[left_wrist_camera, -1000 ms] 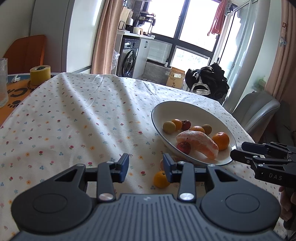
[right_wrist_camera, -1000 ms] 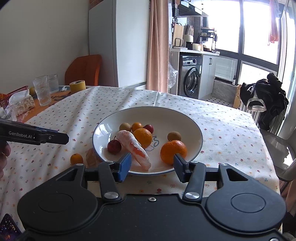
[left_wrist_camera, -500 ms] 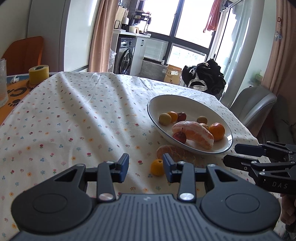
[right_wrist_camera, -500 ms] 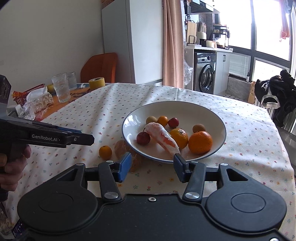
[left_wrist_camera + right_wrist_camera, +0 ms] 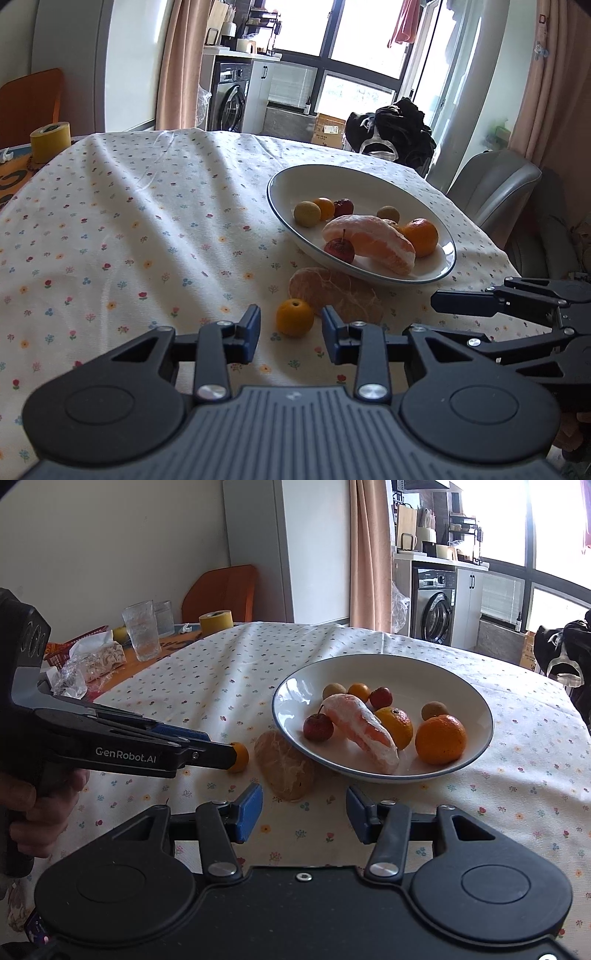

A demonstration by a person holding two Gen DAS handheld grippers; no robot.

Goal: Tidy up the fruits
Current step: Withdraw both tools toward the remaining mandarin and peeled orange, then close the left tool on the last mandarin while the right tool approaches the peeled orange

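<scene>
Two fruits lie on the tablecloth [image 5: 110, 206] outside the plate, and both sit just ahead of the tools. The left gripper [image 5: 290, 330] has its blue pads spread, with nothing between them yet; the small orange [image 5: 294, 317] rests on the cloth just beyond the fingertips and lined up with the gap. From the right wrist view the same small orange [image 5: 240, 756] shows at the tip of that tool, half hidden by it, so I cannot tell whether a pad already touches it. Just past it and slightly to its right lies the peeled citrus segment [image 5: 334, 293], pale and stringy, close against the near rim of the plate [image 5: 284, 173].

The right gripper [image 5: 303, 812] is also spread and empty, hovering a little short of the peeled citrus segment [image 5: 286, 770].

Farther on, the plate [image 5: 476, 698] holds a large peeled pomelo wedge [image 5: 364, 729], two small red fruits, several oranges and two yellowish round fruits.

The step in hand looks like the left tool's approach to the small orange. Next it would need to go forward and down until the pads flank the fruit, close gently since a round fruit may roll, then lift it over the rim into a bare part of the plate.
</scene>
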